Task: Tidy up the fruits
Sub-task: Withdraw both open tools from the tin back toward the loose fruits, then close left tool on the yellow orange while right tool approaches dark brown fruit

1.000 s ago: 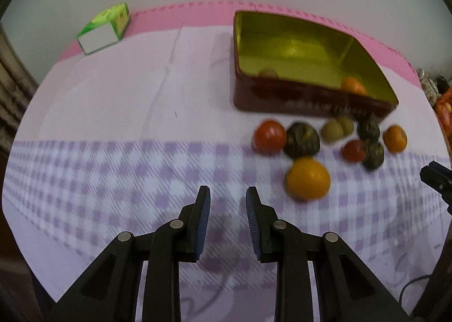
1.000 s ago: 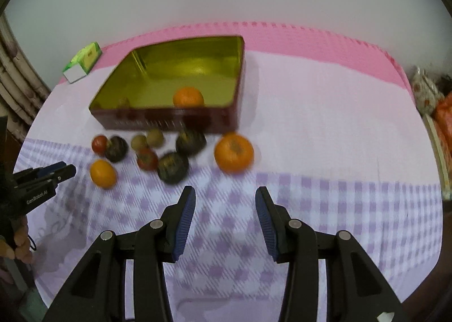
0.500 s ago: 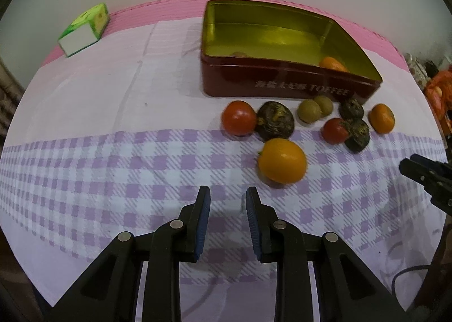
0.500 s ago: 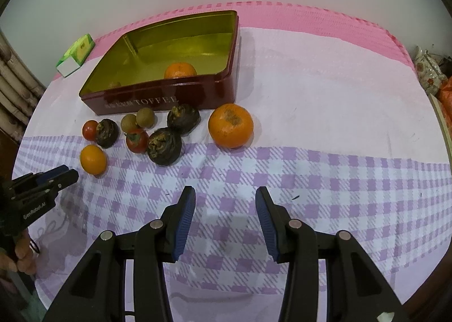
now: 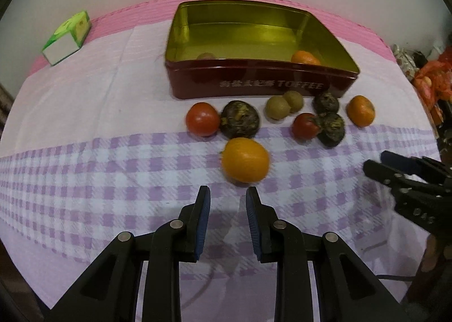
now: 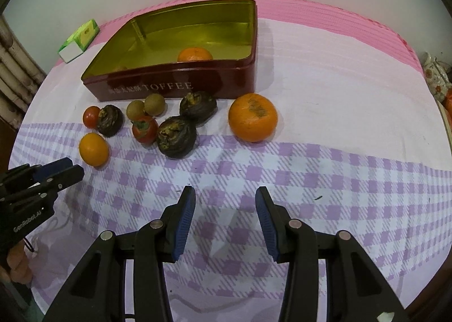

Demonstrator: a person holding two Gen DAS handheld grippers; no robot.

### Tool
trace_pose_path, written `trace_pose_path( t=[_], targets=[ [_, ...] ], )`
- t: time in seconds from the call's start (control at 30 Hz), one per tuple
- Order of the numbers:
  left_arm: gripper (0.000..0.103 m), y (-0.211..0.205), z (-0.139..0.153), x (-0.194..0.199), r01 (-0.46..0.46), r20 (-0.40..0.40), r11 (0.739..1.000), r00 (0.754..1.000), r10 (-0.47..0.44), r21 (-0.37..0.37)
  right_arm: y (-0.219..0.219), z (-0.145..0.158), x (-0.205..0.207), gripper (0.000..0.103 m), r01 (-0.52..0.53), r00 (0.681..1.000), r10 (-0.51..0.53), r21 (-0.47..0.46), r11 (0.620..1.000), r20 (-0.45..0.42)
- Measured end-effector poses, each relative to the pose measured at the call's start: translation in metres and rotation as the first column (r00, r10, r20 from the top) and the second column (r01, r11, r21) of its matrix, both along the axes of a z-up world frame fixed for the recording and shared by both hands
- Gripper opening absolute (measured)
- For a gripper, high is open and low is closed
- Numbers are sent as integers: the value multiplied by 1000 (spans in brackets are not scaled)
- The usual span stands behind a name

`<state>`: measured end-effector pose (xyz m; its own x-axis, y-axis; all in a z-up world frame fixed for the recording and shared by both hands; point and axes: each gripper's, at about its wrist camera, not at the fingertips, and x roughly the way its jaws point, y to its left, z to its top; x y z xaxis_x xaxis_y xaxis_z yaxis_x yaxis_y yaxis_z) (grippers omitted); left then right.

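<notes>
A red toffee tin (image 5: 260, 87) (image 6: 180, 84) with a gold inside stands at the back and holds a small orange (image 5: 305, 57) (image 6: 195, 54). Loose fruit lies in front of it: an orange (image 5: 244, 160) (image 6: 93, 149), a tomato (image 5: 202, 119), dark wrinkled fruits (image 5: 239, 118) (image 6: 176, 137), small green-brown fruits (image 5: 277, 107), a large orange (image 6: 252, 117). My left gripper (image 5: 227, 204) is open and empty just short of the near orange. My right gripper (image 6: 225, 203) is open and empty over the checked cloth.
A green and white carton (image 5: 67, 36) (image 6: 79, 39) lies at the back left. The pink and purple checked cloth (image 6: 310, 180) covers the table. Bags and clutter (image 5: 429, 76) sit beyond the right edge.
Both grippers have moved nearer to the fruit; the near orange now lies just ahead of my left gripper. Neither gripper's opening has changed.
</notes>
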<state>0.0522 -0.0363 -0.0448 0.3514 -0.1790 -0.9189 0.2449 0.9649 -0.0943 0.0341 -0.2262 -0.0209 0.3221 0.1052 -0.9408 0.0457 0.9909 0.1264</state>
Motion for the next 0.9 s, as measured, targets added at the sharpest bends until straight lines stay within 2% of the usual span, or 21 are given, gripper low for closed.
trace_pose_path(
  t=[0.53,0.9],
  targets=[
    [27,-31,-12,7,60,-40,998,997,-61,-24,7,-11,1,42,-18,1000,18,7,1000,-21],
    [27,-36,-18,16,26,-48,1000,998,-27,-18,8,-11,1,45,-28,999,28,4,1000,-16]
  ],
)
